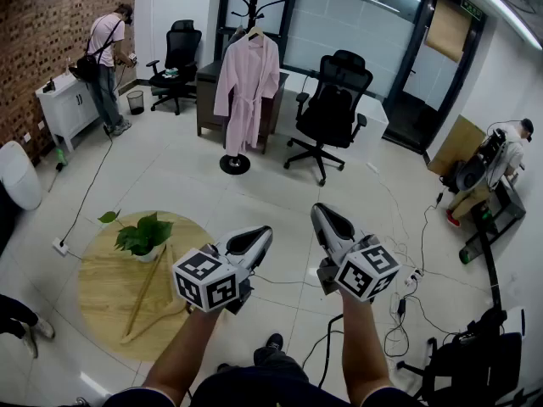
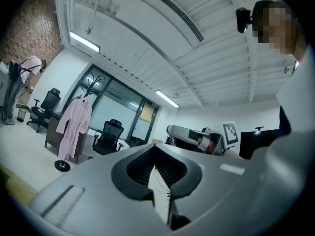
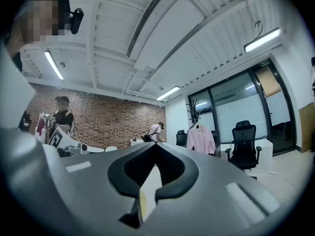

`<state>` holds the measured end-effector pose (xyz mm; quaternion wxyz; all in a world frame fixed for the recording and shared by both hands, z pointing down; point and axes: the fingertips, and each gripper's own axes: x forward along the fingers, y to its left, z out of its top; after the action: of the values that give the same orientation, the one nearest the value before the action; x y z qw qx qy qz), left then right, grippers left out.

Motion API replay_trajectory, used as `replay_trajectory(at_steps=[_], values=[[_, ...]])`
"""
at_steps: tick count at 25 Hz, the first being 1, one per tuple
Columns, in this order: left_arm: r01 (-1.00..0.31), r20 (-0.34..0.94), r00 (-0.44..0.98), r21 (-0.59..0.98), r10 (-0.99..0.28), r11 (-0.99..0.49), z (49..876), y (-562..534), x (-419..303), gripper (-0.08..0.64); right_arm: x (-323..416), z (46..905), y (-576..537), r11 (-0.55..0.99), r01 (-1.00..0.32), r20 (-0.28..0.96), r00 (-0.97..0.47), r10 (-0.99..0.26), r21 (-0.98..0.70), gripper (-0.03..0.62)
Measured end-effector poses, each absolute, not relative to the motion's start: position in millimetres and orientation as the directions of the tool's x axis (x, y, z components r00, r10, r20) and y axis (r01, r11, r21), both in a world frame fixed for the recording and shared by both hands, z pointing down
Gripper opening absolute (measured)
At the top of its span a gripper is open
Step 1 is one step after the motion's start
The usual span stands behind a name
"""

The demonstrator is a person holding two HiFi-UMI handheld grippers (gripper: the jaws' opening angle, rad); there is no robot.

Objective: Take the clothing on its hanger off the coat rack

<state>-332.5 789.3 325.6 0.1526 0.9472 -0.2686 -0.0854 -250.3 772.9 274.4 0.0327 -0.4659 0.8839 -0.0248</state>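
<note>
Both grippers are pointing level above the floor (image 1: 280, 185), side by side. The left gripper (image 1: 259, 234) is pressing its fingers (image 2: 125, 170) together on nothing, and the right gripper (image 1: 322, 212) is doing the same. Well beyond the fingertips, a pink robe (image 1: 248, 87) is hanging on its hanger (image 1: 254, 32) from the coat rack (image 1: 235, 164), beside a black chair (image 1: 331, 113).
</note>
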Motion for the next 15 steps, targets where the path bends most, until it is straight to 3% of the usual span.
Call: replay_trajectory(at_steps=[15], values=[[-0.526, -0.056, 0.823, 0.301, -0.565, -0.796, 328.7, 711.5, -261.2, 0.012, -184.2, 281.7, 696.6, 0.608, -0.791, -0.052, -0.606, -0.794, -0.073, 0.0]])
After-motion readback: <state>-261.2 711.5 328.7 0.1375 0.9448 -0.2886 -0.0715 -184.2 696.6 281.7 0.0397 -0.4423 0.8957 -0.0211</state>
